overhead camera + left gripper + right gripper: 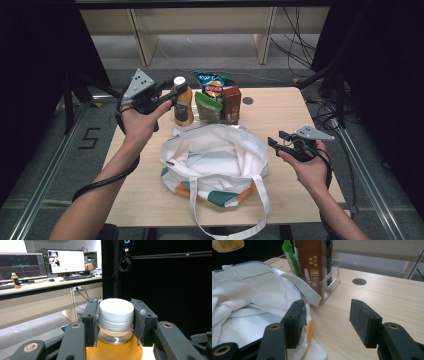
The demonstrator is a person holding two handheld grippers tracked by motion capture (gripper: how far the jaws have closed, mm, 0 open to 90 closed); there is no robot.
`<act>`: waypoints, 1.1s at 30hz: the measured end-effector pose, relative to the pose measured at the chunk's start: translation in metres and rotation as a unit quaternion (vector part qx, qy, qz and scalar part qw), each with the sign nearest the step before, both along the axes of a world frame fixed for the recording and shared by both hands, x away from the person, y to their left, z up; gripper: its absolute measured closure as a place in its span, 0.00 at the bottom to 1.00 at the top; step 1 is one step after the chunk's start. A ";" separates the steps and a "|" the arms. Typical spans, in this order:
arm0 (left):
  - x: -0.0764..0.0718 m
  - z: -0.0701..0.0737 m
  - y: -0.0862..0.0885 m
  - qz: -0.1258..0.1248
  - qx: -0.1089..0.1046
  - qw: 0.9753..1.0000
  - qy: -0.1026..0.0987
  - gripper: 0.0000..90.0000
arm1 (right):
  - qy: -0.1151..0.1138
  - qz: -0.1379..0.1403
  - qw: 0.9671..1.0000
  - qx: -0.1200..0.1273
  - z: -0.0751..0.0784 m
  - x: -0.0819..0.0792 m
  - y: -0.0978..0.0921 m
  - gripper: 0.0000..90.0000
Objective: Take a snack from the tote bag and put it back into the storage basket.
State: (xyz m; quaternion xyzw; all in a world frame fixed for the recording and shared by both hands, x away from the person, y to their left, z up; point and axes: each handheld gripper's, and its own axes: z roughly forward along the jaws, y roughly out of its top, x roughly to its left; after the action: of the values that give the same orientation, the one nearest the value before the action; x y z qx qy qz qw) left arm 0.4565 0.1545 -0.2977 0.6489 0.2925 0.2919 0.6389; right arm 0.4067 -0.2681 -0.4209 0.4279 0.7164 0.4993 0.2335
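A bottle of orange drink (183, 104) with a white cap (116, 310) stands in a clear box (231, 120) at the table's back. My left gripper (176, 93) is shut on the bottle's neck just under the cap, its pads (91, 322) pressed against both sides. A white tote bag (215, 157) with green and orange stripes lies open in the middle of the table. My right gripper (276, 140) hovers open just right of the bag's rim (294, 281), nothing between its jaws.
The clear box (331, 283) also holds a green packet (207, 106), a brown carton (231, 102) and a blue chip bag (215, 85). A round hole (247, 100) sits in the tabletop behind. Bare wood lies right of the bag. The bag's handles hang over the front edge.
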 end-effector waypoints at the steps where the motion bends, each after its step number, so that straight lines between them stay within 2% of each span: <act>1: 0.000 0.000 0.000 0.000 0.000 1.000 -0.001 0.65 | -0.001 0.000 1.000 -0.001 0.000 0.000 0.000 0.52; 4: 0.002 0.000 -0.001 0.000 -0.001 1.000 -0.002 0.65 | 0.000 -0.001 1.000 0.004 0.001 0.000 0.000 0.52; 6: 0.004 -0.001 -0.001 0.002 0.000 1.000 -0.002 0.65 | -0.007 -0.001 1.000 -0.002 0.000 0.001 -0.002 0.52; 9: 0.006 -0.002 -0.001 0.004 0.001 1.000 -0.002 0.65 | -0.005 -0.003 1.000 0.001 0.000 0.001 -0.001 0.52; 11: 0.007 -0.002 -0.001 0.004 0.003 1.000 -0.001 0.65 | -0.003 -0.002 1.000 -0.007 0.000 0.000 -0.002 0.52; 12: 0.008 -0.003 -0.001 0.005 0.004 1.000 -0.001 0.65 | -0.014 -0.007 1.000 -0.006 -0.001 0.001 -0.001 0.52; 14: 0.009 -0.003 -0.001 0.007 0.005 1.000 0.000 0.65 | -0.002 -0.003 1.000 0.001 0.000 0.000 0.000 0.52; 16: 0.010 -0.004 -0.001 0.008 0.003 1.000 0.000 0.65 | -0.011 -0.001 1.000 -0.005 0.000 0.002 -0.002 0.52; 21: 0.015 -0.006 -0.001 0.010 0.007 1.000 -0.008 0.65 | 0.000 -0.004 1.000 0.006 0.001 0.000 -0.001 0.52; 22: 0.015 -0.006 -0.001 0.011 0.007 1.000 -0.007 0.65 | -0.008 -0.003 1.000 0.000 0.000 0.001 -0.001 0.52; 23: 0.015 -0.007 -0.002 0.012 0.002 1.000 0.003 0.65 | -0.001 -0.004 1.000 0.004 0.001 0.000 -0.001 0.52; 24: 0.017 -0.007 -0.001 0.012 0.007 1.000 -0.007 0.65 | -0.006 -0.003 1.000 0.001 0.000 0.001 -0.001 0.52; 25: 0.018 -0.007 -0.001 0.012 0.006 1.000 -0.007 0.65 | 0.001 -0.005 1.000 0.007 0.001 0.000 -0.001 0.52; 29: 0.021 -0.008 -0.001 0.016 0.006 1.000 -0.005 0.65 | 0.010 -0.004 1.000 0.007 0.002 -0.001 -0.002 0.52; 30: 0.021 -0.009 -0.001 0.017 0.007 1.000 -0.005 0.65 | 0.001 -0.002 1.000 -0.002 0.002 0.000 -0.003 0.52; 31: 0.021 -0.010 -0.002 0.019 -0.001 1.000 0.007 0.65 | 0.000 -0.002 1.000 -0.002 0.002 0.000 -0.003 0.52; 32: 0.023 -0.010 -0.001 0.018 0.007 1.000 -0.003 0.65 | 0.002 -0.003 1.000 -0.001 0.001 0.000 -0.003 0.52; 33: 0.023 -0.010 -0.001 0.019 0.007 1.000 -0.002 0.65 | 0.004 -0.004 1.000 0.003 0.001 0.000 -0.002 0.52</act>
State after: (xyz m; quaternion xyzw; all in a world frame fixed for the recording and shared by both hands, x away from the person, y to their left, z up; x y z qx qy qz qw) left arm 0.4798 0.1540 -0.3075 0.6467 0.3013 0.3075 0.6297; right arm 0.4066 -0.2701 -0.4196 0.4334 0.7139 0.4987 0.2319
